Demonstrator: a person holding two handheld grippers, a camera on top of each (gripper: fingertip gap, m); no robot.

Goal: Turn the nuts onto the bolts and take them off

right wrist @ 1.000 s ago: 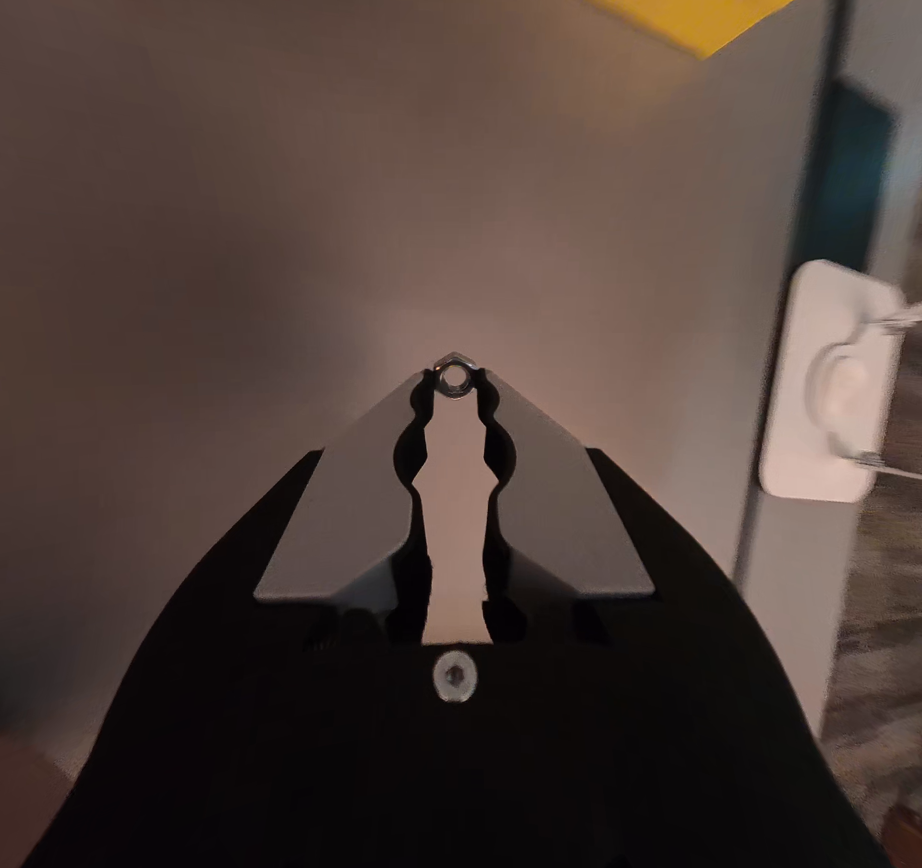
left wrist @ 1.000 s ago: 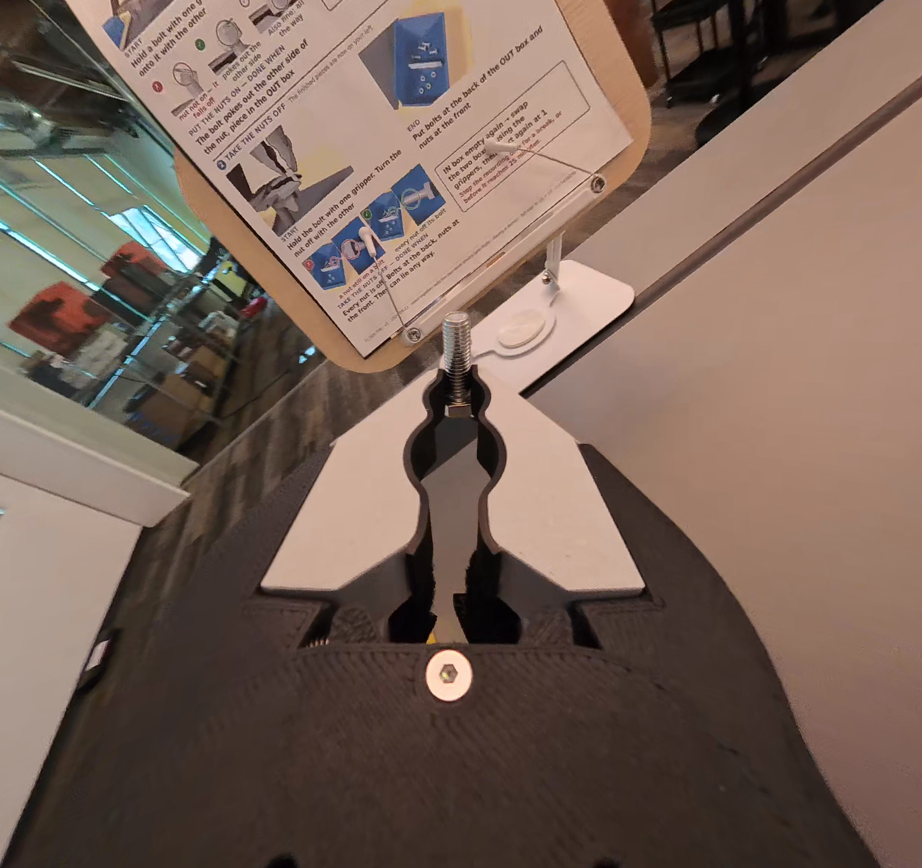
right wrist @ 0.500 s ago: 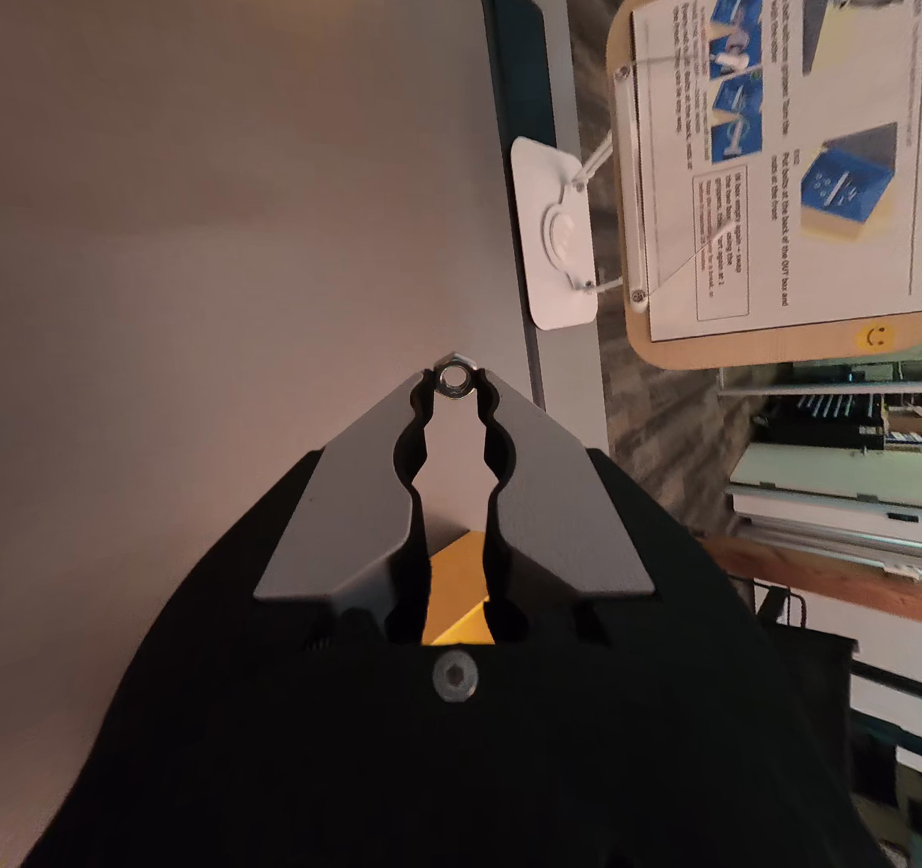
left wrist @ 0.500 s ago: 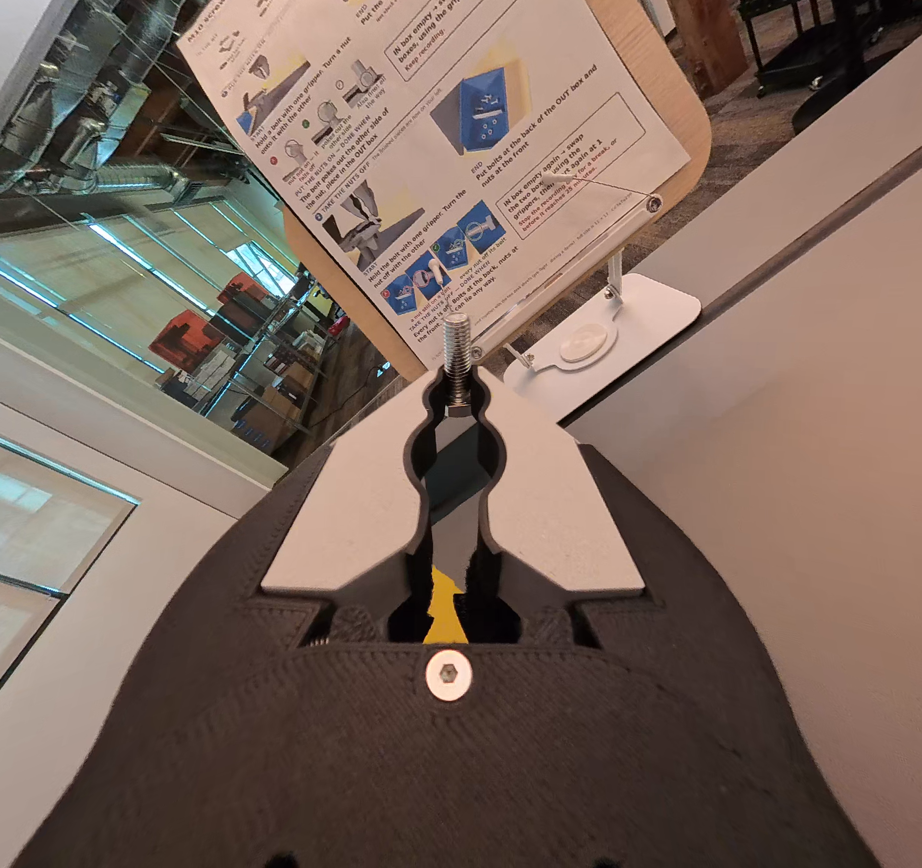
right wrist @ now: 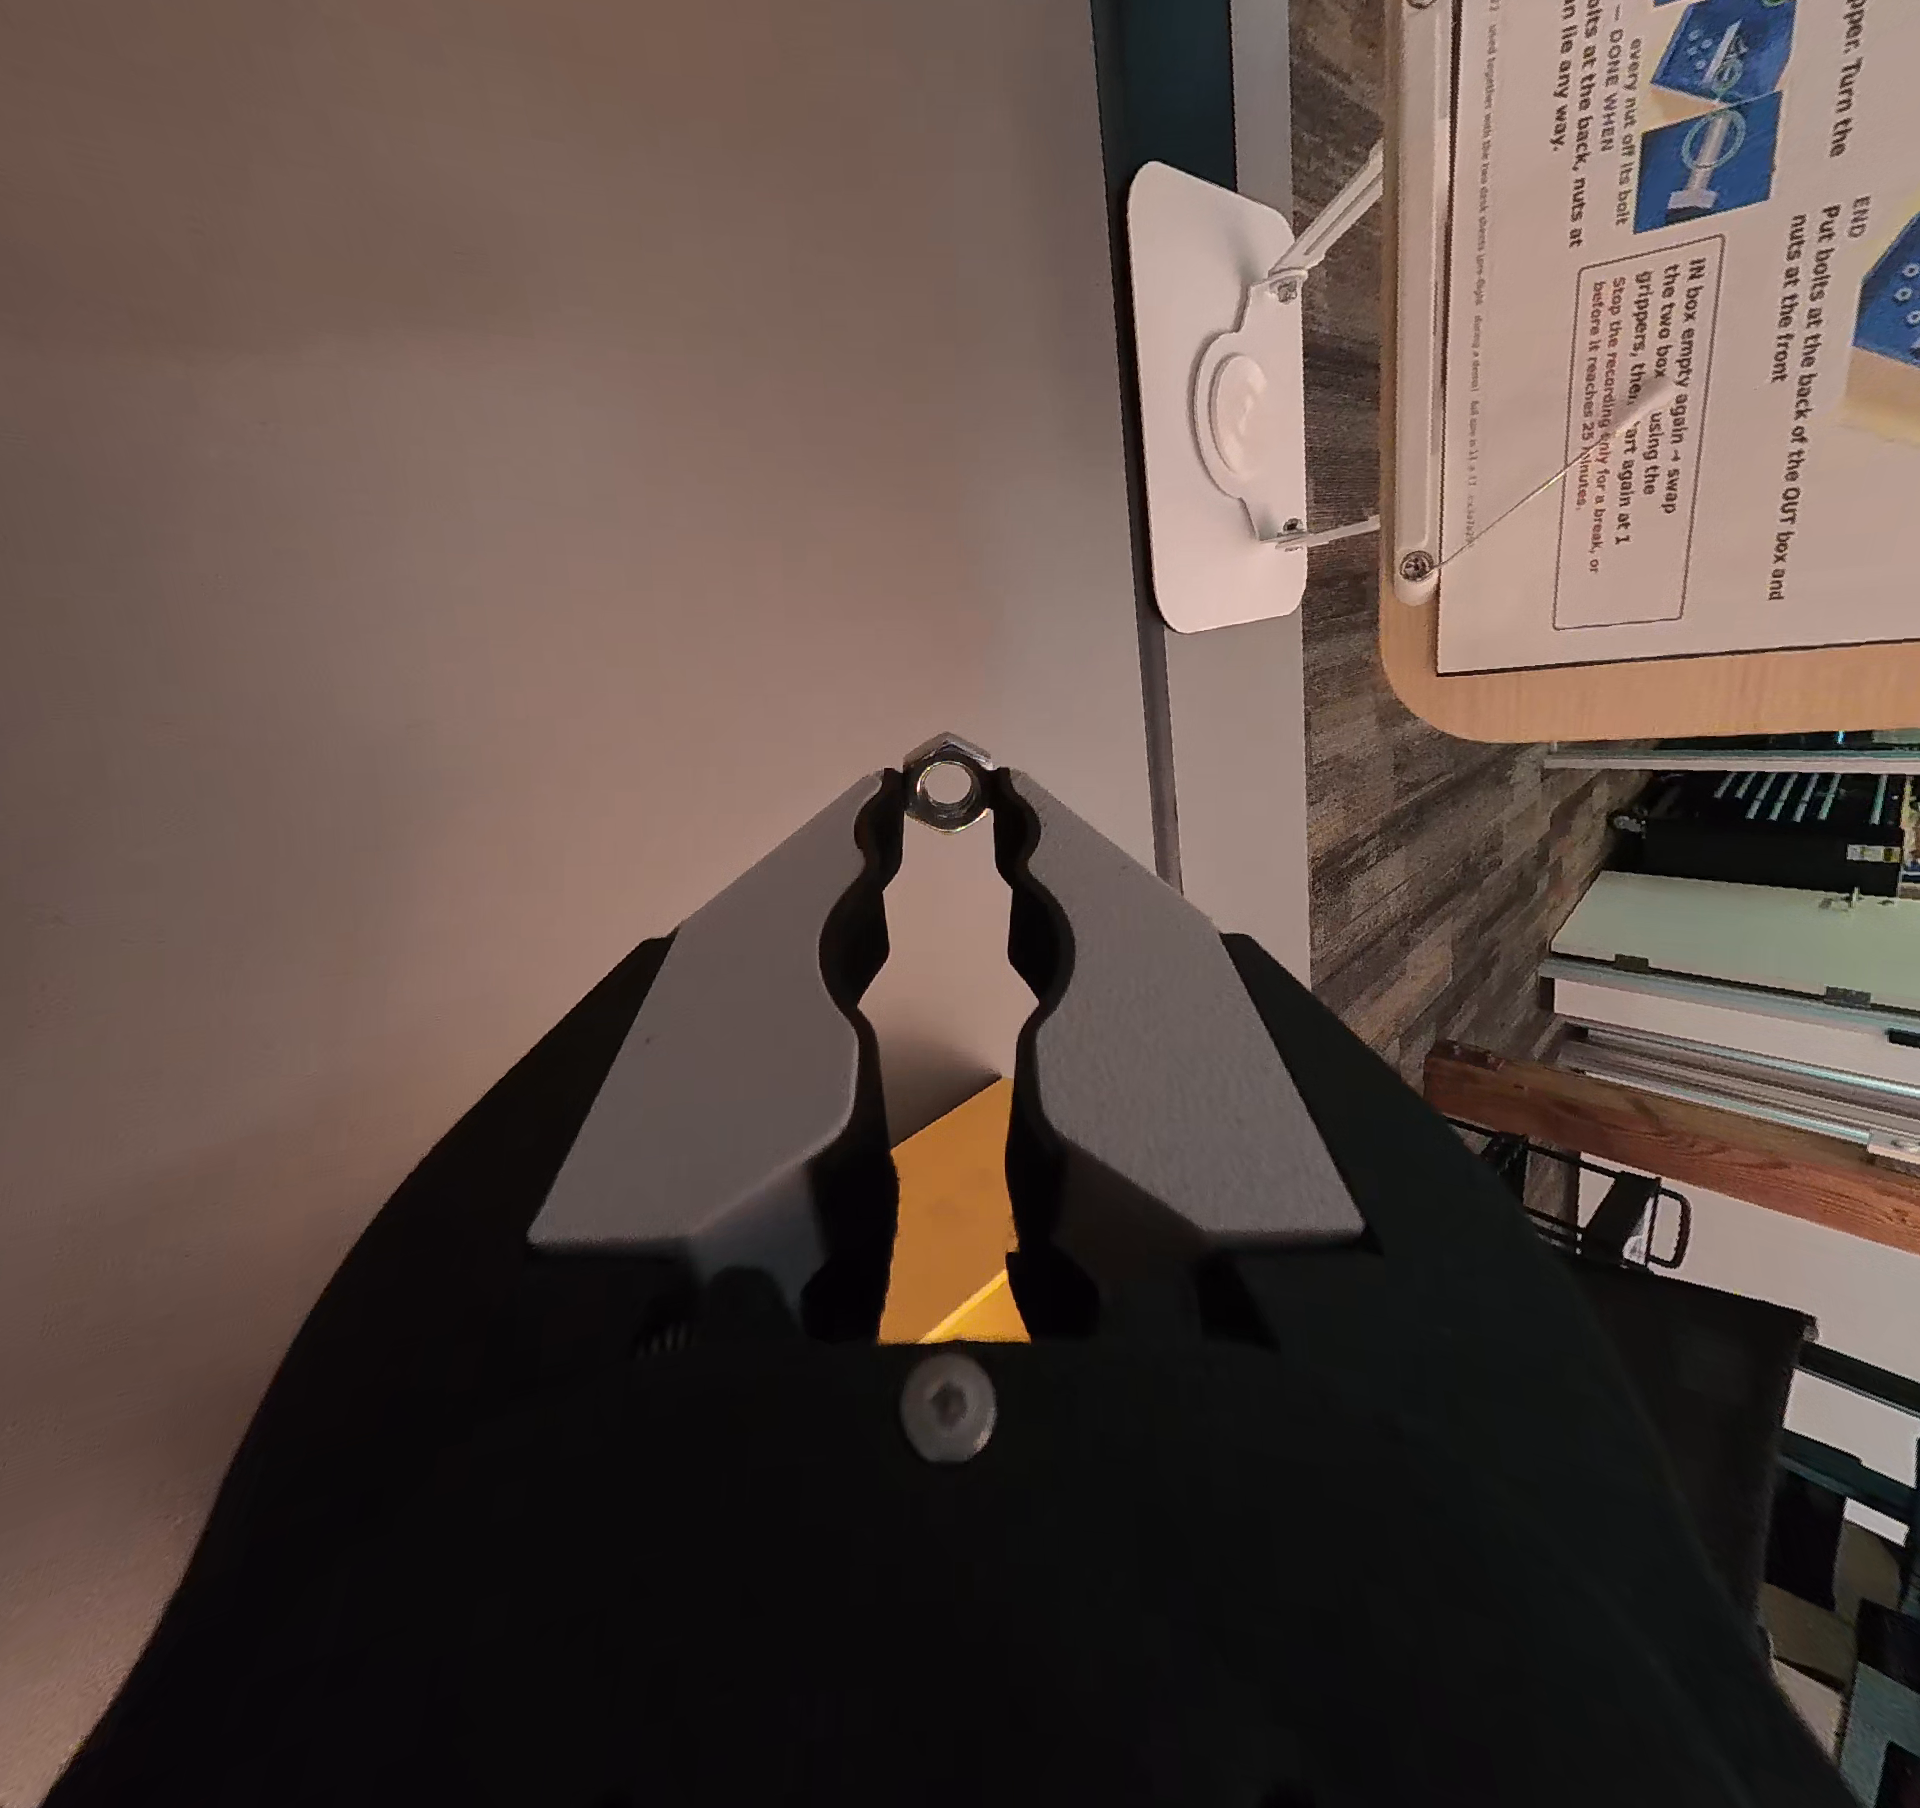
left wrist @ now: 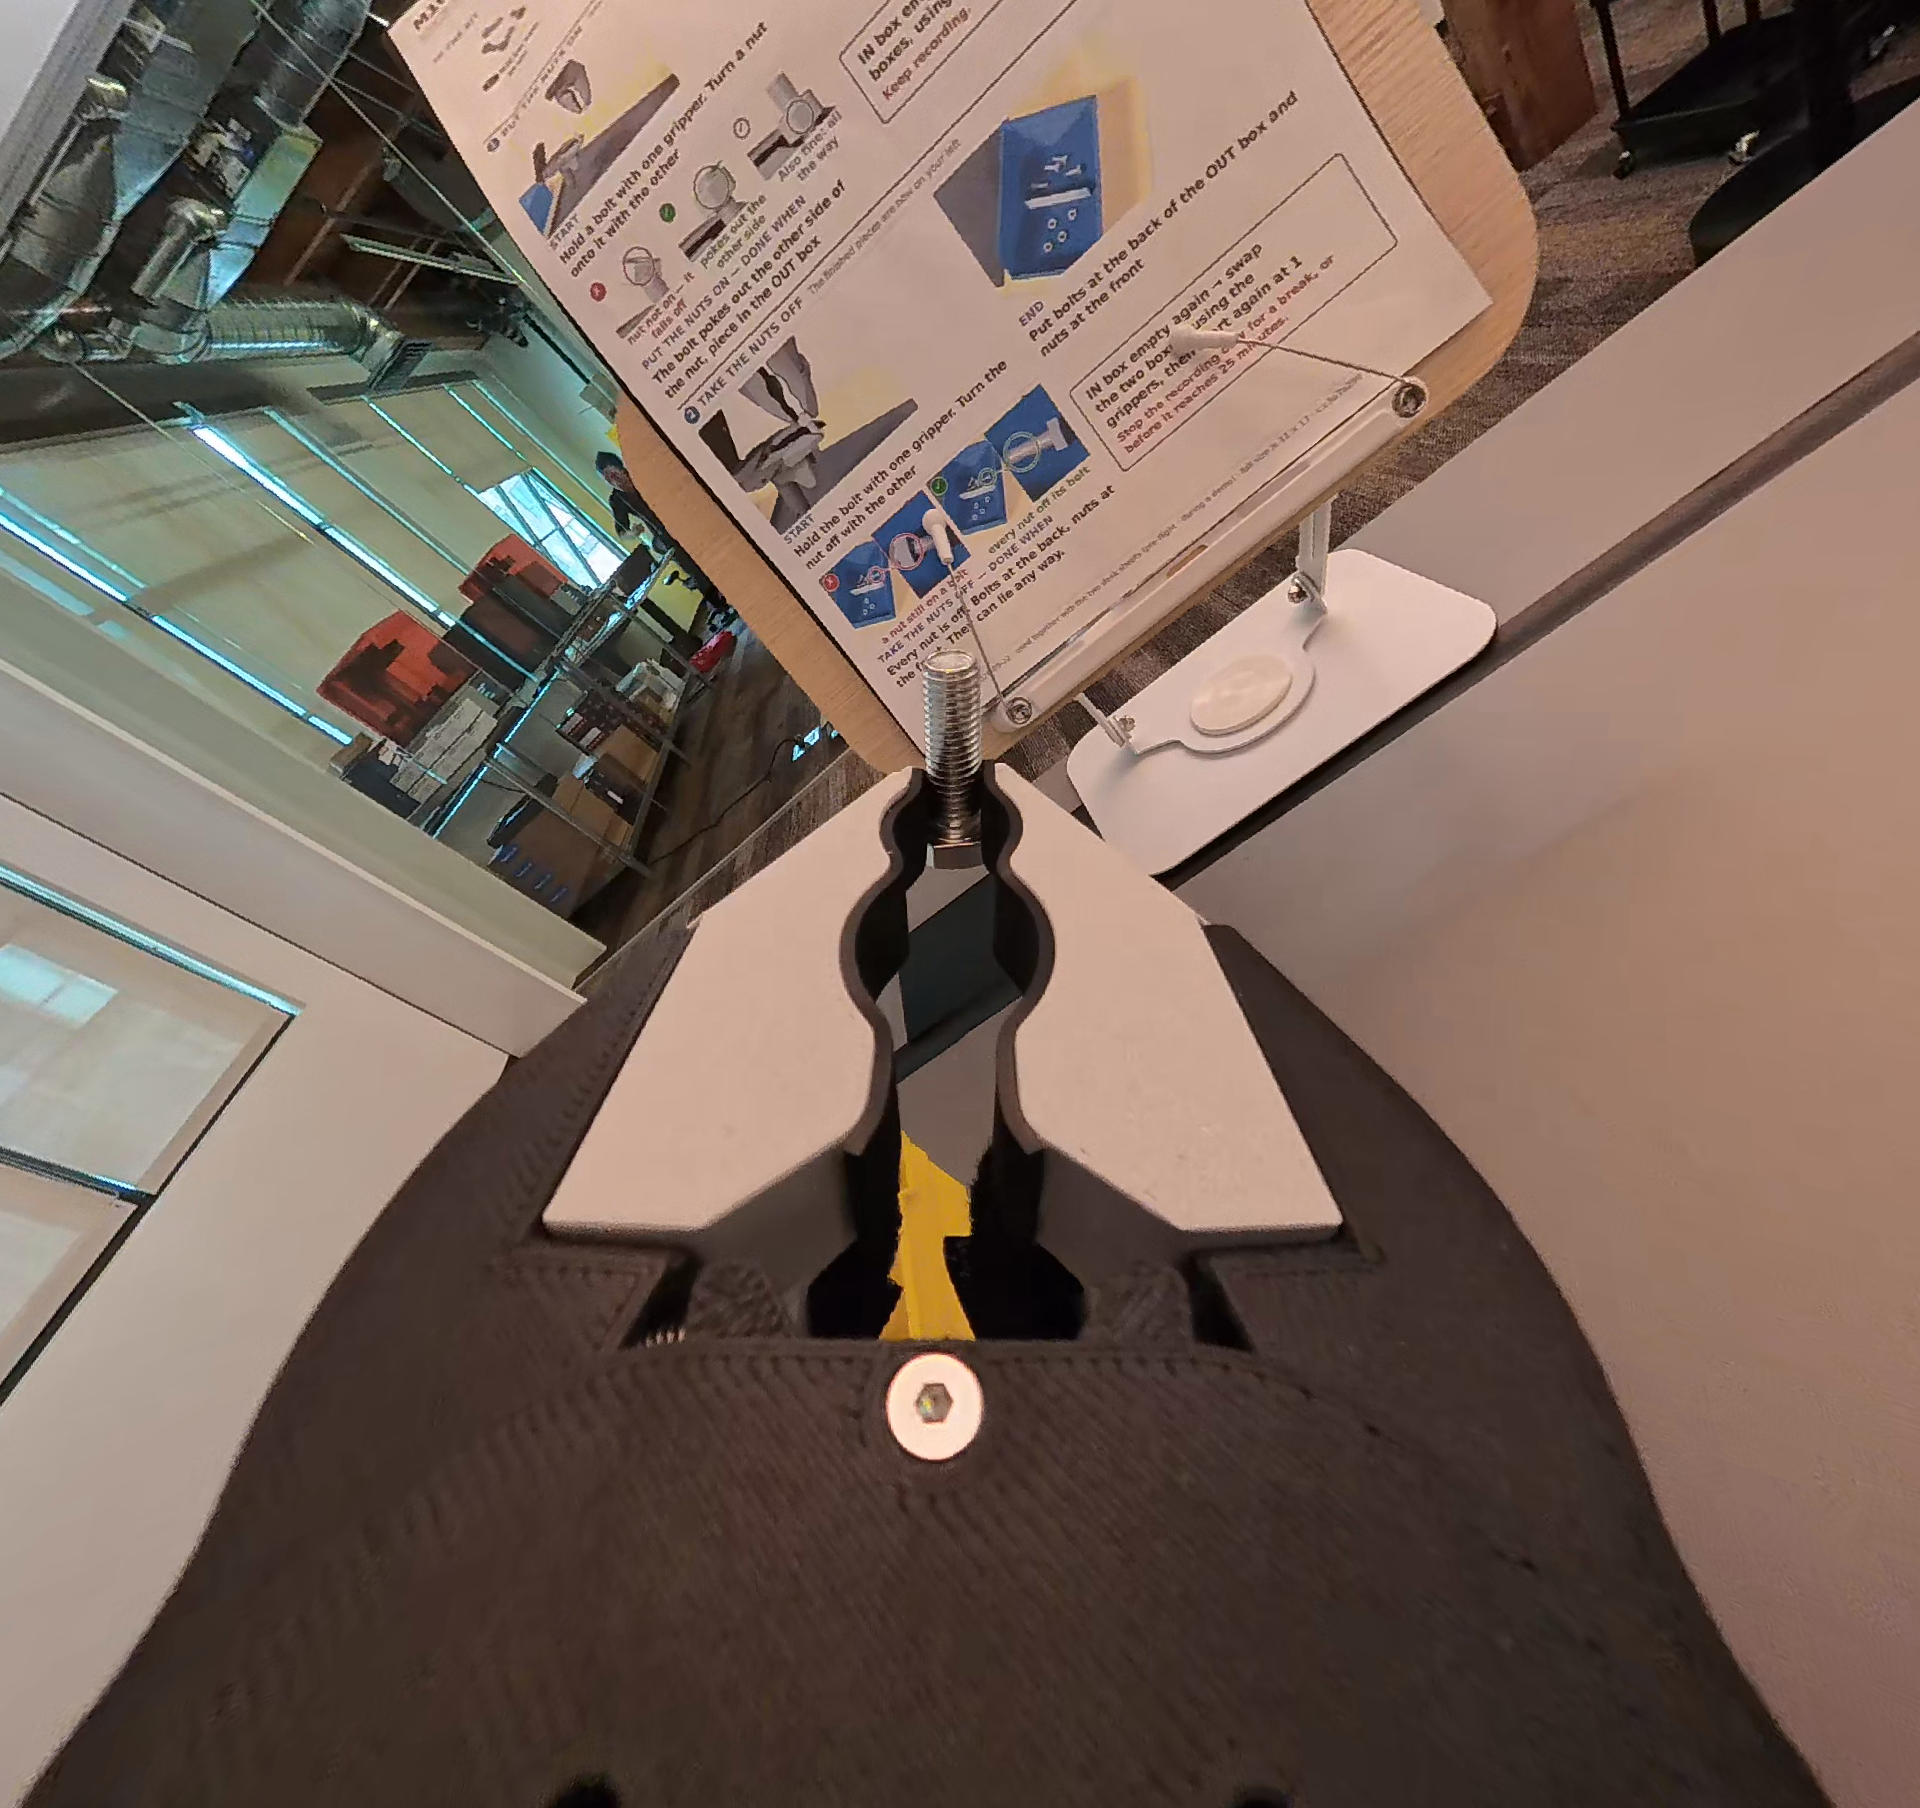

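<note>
Bolt (left wrist: 951, 719) first: the left gripper (left wrist: 948, 802) has its fingers closed nearly together on the hex head, clamped in the notch at the tips, so the threaded shank sticks straight out past them, bare and free. Holding it by the head looks deliberate; it leaves the whole thread open for a nut and keeps the bolt from spinning.

The nut (right wrist: 943, 790) sits at the very tips of the right gripper (right wrist: 943, 802), whose fingers are narrowed to its width and pinch its flats. Its hole faces the camera, crosswise to the fingers. Neither view shows the other gripper, so the two parts are apart and threading has not begun.

Beyond both lies the grey table (left wrist: 1558, 1031). Farther back a white stand (left wrist: 1351, 657) at the table's edge props a wooden board (left wrist: 1496, 231) bearing an instruction sheet (left wrist: 1039, 252). Past that, carpet and shelving.

Next, I judge, the nut's hole must be lined up with the shank's end.
</note>
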